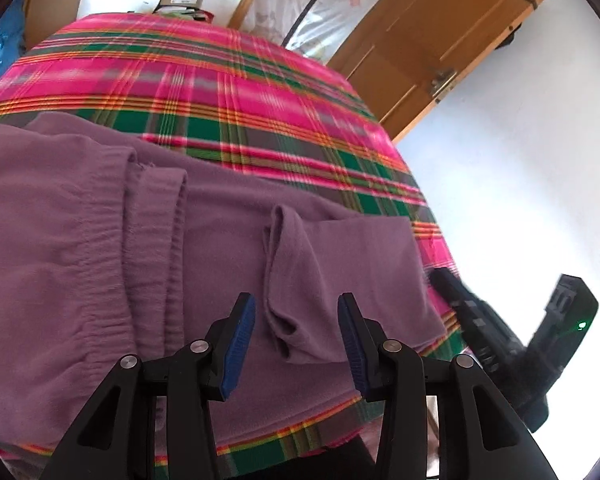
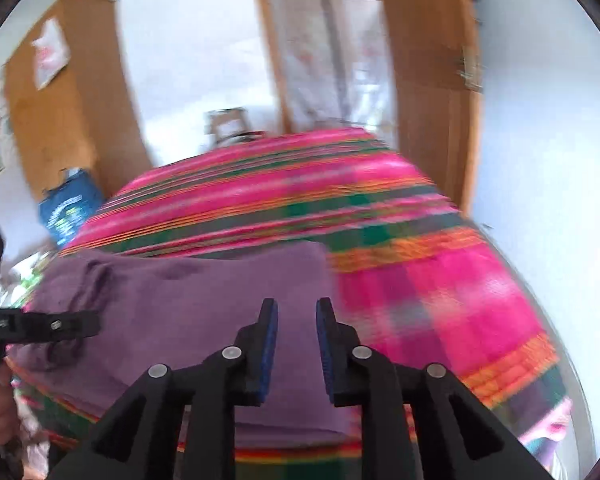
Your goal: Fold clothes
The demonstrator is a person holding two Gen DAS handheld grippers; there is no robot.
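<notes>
Left wrist view is showing purple sweatpants (image 1: 100, 248) lying on the plaid bed cover (image 1: 260, 92), elastic waistband (image 1: 112, 204) at the left, a loose cuffed end (image 1: 288, 280) between the spread, empty fingers of the left gripper (image 1: 296, 340). The right gripper (image 2: 296, 344) is hovering parted and empty. The fleece is looking soft and limp; pinching cuff or waistband seems safest.

Each camera sits just behind its own fingers and looks forward and down across the bed. The left wrist view hangs close over the purple garment (image 1: 204, 248) near the plaid blanket's (image 1: 236, 80) front edge. The right wrist view, blurred, faces the same way from the garment's right end. Both share garment, blanket and door (image 1: 440, 36).
</notes>
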